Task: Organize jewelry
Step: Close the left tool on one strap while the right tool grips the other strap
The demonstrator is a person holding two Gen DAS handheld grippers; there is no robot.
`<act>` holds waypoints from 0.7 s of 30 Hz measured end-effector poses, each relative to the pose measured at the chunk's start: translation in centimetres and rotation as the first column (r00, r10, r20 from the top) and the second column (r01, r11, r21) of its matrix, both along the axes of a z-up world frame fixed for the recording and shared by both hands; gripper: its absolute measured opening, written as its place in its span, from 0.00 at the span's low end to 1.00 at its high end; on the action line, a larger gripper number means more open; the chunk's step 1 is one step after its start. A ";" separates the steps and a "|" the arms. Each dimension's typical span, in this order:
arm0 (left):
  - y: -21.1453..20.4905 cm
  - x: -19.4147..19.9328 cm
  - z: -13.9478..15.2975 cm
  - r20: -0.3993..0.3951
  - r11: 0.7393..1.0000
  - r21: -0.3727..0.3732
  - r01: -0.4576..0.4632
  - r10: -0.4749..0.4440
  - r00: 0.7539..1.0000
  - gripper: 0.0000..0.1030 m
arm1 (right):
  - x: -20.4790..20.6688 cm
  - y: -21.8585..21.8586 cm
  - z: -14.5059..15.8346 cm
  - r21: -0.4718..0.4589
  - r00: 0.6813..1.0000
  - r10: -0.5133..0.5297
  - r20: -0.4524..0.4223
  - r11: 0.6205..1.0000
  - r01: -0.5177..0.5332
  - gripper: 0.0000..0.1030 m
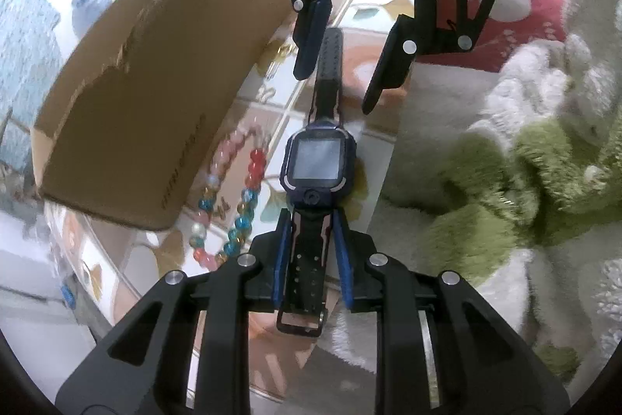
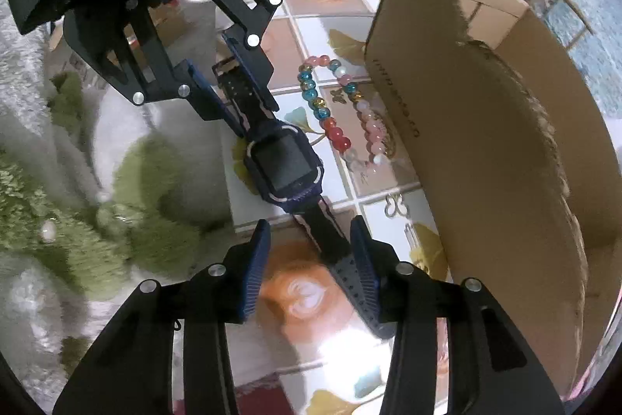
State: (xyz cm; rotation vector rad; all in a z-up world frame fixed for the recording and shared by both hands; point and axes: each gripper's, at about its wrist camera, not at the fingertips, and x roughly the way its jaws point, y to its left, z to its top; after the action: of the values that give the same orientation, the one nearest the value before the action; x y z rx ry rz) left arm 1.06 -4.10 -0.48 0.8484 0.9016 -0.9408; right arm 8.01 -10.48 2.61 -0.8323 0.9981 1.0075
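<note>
A dark blue smartwatch [image 1: 317, 162] with a square screen hangs stretched out just above the patterned tabletop [image 2: 307, 298]. My left gripper [image 1: 311, 220] is shut on its buckle-end strap; from the right wrist view that gripper [image 2: 258, 119] comes in from the upper left. My right gripper [image 2: 311, 224] stands open around the other strap end, which rests against the right-hand pad [image 2: 365, 271] while the other pad is well clear. A multicoloured bead bracelet [image 2: 322, 104] and a pink bead bracelet [image 2: 371, 135] lie on the table beside the watch.
An open cardboard box [image 2: 486, 142] stands close beside the bracelets, its wall [image 1: 155, 84] near the watch. Small gold butterfly pieces [image 2: 394, 205] lie by the box. A fluffy white and green throw [image 1: 505, 162] borders the table on the other side.
</note>
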 end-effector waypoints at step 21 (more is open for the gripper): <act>3.9 3.0 1.4 -0.143 0.989 -0.095 -0.116 0.102 0.984 0.26 | 2.9 0.2 -1.3 -0.032 0.984 -0.070 -0.162 0.997 0.065 0.22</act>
State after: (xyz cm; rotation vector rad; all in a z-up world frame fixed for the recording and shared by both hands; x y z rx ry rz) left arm 4.04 -0.21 0.96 0.6452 1.0000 -0.9504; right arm 10.87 -10.28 1.26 -0.7417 1.1741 1.0180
